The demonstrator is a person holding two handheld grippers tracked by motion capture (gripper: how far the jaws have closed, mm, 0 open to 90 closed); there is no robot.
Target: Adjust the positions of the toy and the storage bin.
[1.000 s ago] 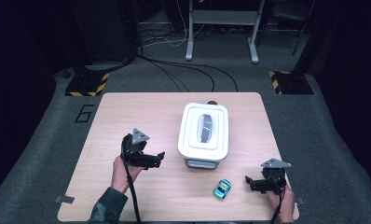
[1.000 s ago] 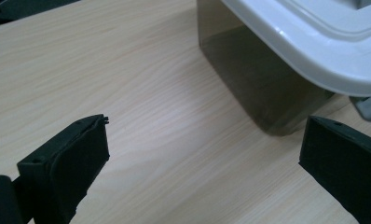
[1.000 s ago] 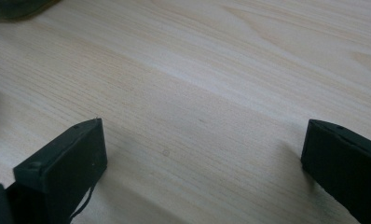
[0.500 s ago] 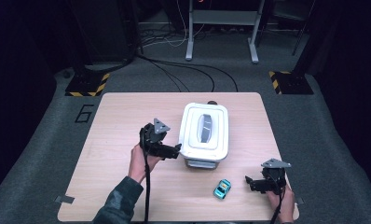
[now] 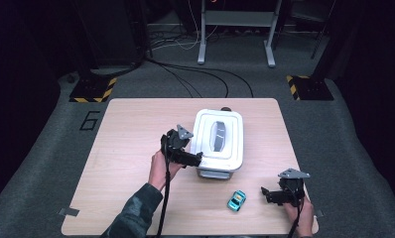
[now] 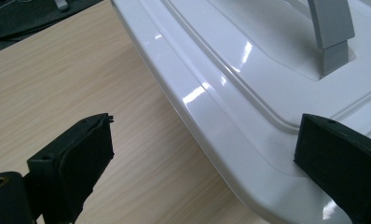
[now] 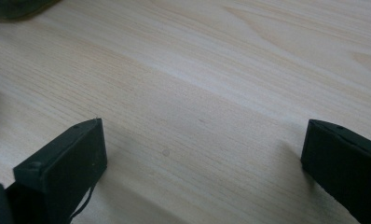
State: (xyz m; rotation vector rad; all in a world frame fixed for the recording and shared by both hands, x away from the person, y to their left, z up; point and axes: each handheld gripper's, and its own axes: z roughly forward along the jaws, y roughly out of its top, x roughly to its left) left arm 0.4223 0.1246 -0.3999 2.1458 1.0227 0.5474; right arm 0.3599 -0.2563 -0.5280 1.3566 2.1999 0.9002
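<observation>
White lidded box [image 5: 218, 143] mid-table, left gripper [image 5: 198, 159] spread wide straddling its near-left rim, right gripper [image 5: 265, 194] gaping, well apart.

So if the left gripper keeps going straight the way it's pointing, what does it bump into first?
Most likely the white box. The left gripper is open and aimed at the rim of the box's lid, which already lies between its jaws. How close it is can't be judged exactly.
</observation>
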